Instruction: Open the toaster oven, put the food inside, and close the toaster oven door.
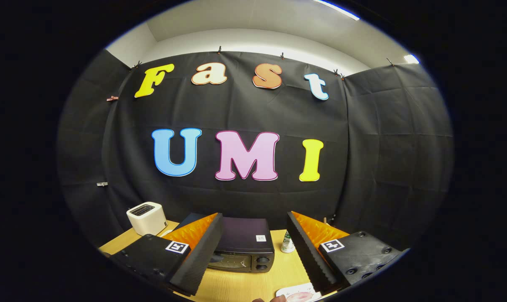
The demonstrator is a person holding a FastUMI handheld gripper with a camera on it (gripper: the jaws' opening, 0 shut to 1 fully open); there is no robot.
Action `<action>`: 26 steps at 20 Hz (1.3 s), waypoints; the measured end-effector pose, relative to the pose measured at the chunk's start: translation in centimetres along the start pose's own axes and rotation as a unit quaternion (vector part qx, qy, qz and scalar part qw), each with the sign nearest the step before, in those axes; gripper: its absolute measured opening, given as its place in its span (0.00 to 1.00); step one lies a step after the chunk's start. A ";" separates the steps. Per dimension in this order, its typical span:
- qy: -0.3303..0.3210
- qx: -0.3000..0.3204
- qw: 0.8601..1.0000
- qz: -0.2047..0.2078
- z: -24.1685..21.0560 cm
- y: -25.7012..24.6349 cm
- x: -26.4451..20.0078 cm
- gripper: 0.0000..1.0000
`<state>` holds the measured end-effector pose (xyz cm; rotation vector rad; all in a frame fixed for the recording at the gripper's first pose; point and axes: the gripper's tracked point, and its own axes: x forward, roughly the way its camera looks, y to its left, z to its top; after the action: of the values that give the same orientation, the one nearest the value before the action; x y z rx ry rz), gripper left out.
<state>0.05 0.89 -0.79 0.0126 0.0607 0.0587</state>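
I see black cloth point(362, 167) clipped up as the booth's wall, a white wall point(253, 42) above it, a ceiling light point(335, 8), and a wooden table point(236, 285) below.

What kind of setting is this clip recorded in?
Most likely a staged recording booth rather than a real kitchen: black cloth wall, a wooden table holding a black toaster oven and a white toaster. The tongs are open, with the oven just ahead.

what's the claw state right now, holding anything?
Claw: open and empty, its fingers spread either side of the toaster oven, which sits just ahead on the wooden table, door shut.
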 end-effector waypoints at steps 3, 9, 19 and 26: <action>0.013 0.012 1.000 0.012 -1.0 3.4 1.2 0.98; 0.048 0.014 0.998 0.030 -5.1 8.0 2.8 0.98; 0.160 0.014 0.986 0.035 -17.4 13.1 6.8 0.98; 0.213 0.025 0.977 0.015 -22.6 14.0 10.6 0.98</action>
<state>8.44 15.70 -23.79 0.0517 0.4906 0.0897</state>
